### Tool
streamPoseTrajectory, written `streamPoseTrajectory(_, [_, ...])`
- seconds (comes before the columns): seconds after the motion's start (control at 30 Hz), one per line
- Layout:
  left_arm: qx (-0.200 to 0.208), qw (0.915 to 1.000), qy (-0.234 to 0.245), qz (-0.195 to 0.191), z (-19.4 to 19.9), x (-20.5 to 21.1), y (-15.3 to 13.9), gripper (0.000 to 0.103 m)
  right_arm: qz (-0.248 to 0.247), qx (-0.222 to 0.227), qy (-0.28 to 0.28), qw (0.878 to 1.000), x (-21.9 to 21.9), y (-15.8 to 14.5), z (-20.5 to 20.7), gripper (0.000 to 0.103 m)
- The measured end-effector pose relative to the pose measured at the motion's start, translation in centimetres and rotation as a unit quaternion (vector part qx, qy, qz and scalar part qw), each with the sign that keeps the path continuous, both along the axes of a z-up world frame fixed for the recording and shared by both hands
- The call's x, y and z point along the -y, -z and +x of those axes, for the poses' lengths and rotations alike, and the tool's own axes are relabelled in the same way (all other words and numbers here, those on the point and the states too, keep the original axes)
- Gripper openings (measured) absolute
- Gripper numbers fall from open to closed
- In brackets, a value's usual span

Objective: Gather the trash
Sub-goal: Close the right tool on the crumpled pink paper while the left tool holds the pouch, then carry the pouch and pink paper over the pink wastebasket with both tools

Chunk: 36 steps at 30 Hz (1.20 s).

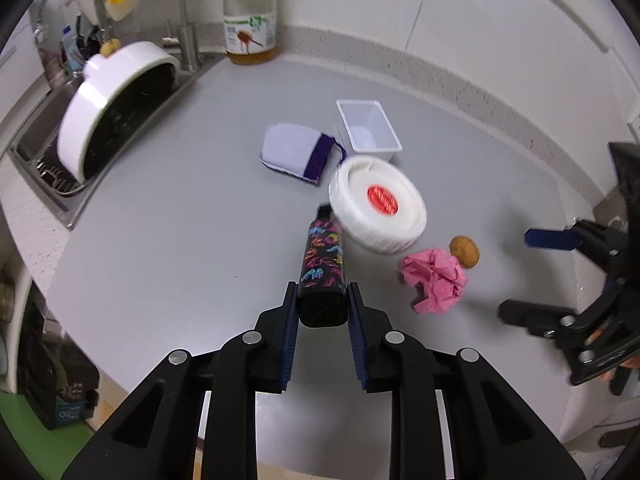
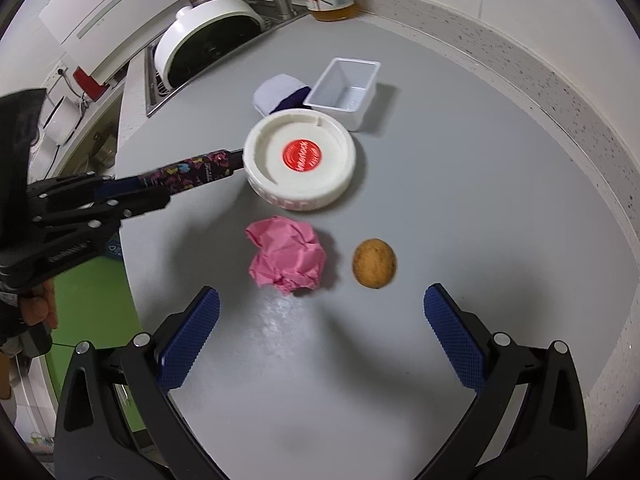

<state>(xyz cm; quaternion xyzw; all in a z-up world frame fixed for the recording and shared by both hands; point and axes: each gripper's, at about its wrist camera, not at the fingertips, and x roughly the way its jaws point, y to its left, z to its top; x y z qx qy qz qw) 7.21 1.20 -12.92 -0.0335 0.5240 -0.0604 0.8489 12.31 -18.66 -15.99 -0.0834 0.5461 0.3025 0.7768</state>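
My left gripper [image 1: 323, 304] is shut on the near end of a black tube [image 1: 323, 268] printed with bright squiggles; the right wrist view shows the tube [image 2: 192, 172] lifted off the counter, its far tip by the white lid. My right gripper [image 2: 322, 312] stands open above the grey counter, with nothing between its pads. Just ahead of it lie a crumpled pink paper ball [image 2: 287, 259] and a small brown nut-like ball [image 2: 374, 263]. In the left wrist view the pink paper [image 1: 435, 280] and brown ball [image 1: 465, 251] sit right of the tube, and the right gripper [image 1: 532, 276] shows at the right edge.
A round white lid with a red sticker [image 2: 300, 160] lies mid-counter, a white rectangular tub [image 2: 345, 92] behind it, a white and purple mitt [image 1: 294, 154] to their left. A sink with a white pot [image 1: 116, 104] is at far left, a yellow-capped jar [image 1: 250, 20] at the back.
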Motion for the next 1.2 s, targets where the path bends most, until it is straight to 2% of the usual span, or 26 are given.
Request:
streamPoseTrajectory(0.3, [0.030,0.9990,-0.032,-0.010,-1.4,-1.5,-2.9,0.023,-0.013,-0.001,-0.044,0.999,-2.7,1.5,0.1,0.100])
streamPoseTrajectory(0.6, [0.029,0.9981,-0.050,-0.021,-1.7,-2.4,-2.6,0.023,-0.032,-0.001,-0.084,0.996,-5.5,3.4,0.5,0.099])
streamPoseTrajectory(0.63, [0.028,0.9980,-0.052,-0.021,-1.8,-2.5,-2.6,0.023,-0.033,-0.003,-0.088,0.996,-5.7,3.7,0.6,0.096])
streamPoseTrajectory(0.67, [0.028,0.9979,-0.054,-0.022,-1.8,-2.6,-2.5,0.023,-0.036,-0.004,-0.090,0.995,-5.9,3.9,0.6,0.081])
streamPoseTrajectory(0.7, [0.028,0.9979,-0.055,-0.022,-1.8,-2.6,-2.5,0.023,-0.045,-0.004,-0.094,0.995,-6.1,4.2,0.6,0.072])
streamPoseTrajectory(0.83, [0.028,0.9975,-0.060,-0.025,-1.9,-2.5,-2.4,0.023,-0.061,0.005,-0.093,0.994,-6.0,4.3,0.8,0.055])
streamPoseTrajectory(0.87, [0.028,0.9974,-0.061,-0.025,-1.9,-2.5,-2.4,0.023,-0.059,0.001,-0.093,0.994,-5.9,4.3,0.9,0.045])
streamPoseTrajectory(1.0, [0.028,0.9970,-0.067,-0.027,-2.2,-2.2,-2.5,0.023,-0.055,0.009,-0.095,0.994,-5.4,3.7,0.7,0.036])
streamPoseTrajectory(1.2, [0.035,0.9958,-0.082,-0.023,-3.6,-1.8,-3.4,0.023,-0.034,0.039,-0.110,0.993,-4.8,0.1,-0.8,0.035])
